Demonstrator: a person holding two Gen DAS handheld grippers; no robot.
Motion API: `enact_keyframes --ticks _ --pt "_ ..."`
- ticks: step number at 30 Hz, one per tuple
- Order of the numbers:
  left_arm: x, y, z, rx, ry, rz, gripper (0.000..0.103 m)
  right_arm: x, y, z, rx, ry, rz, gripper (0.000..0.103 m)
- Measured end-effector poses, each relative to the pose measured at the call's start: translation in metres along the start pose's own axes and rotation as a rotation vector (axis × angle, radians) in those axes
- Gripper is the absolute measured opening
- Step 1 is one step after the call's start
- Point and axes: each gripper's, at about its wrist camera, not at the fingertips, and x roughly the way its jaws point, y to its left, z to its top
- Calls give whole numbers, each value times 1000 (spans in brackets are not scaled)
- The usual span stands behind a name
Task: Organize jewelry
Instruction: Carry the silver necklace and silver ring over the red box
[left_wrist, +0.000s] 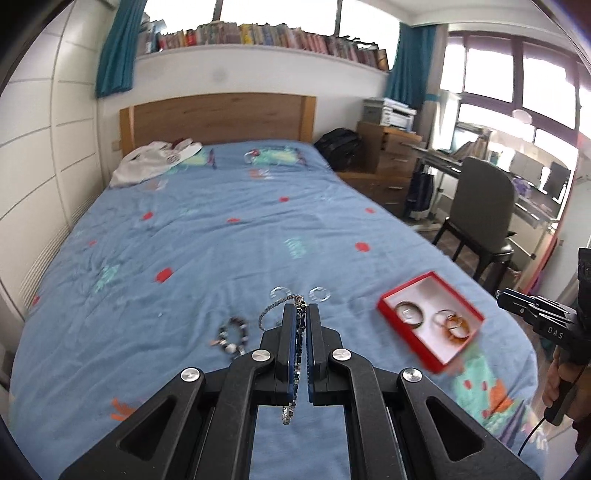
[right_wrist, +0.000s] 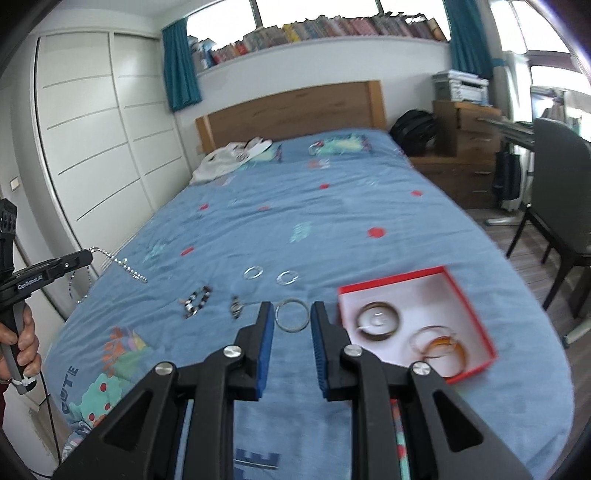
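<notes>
My left gripper (left_wrist: 300, 308) is shut on a sparkly silver chain (left_wrist: 291, 410) and holds it above the blue bed; the chain also hangs from it in the right wrist view (right_wrist: 127, 266). A red box (left_wrist: 430, 320) with a white inside holds several bangles (right_wrist: 377, 320). My right gripper (right_wrist: 291, 314) is open, its fingertips on either side of a silver bangle (right_wrist: 291, 315) that lies on the bed left of the box (right_wrist: 415, 319). A beaded bracelet (right_wrist: 195, 301), a small dark piece (right_wrist: 235, 307) and two thin clear rings (right_wrist: 269, 275) lie on the cover.
The bed (left_wrist: 221, 240) has a wooden headboard and white clothing (left_wrist: 151, 160) at the far end. A white wardrobe (right_wrist: 92, 129) is to the left. A chair (left_wrist: 480, 214), desk and drawers stand to the right. The right gripper shows at the left view's right edge (left_wrist: 535, 314).
</notes>
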Motion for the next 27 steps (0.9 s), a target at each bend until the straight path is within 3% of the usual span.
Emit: enact_keyframes --ticks 13,27 --pt "15 -97 38 84 -33 -111 5 -55 -69 14 49 -62 -72 20" --pt "104 -167 33 79 78 -233 5 -27 -134 -6 115 8 -126 20"
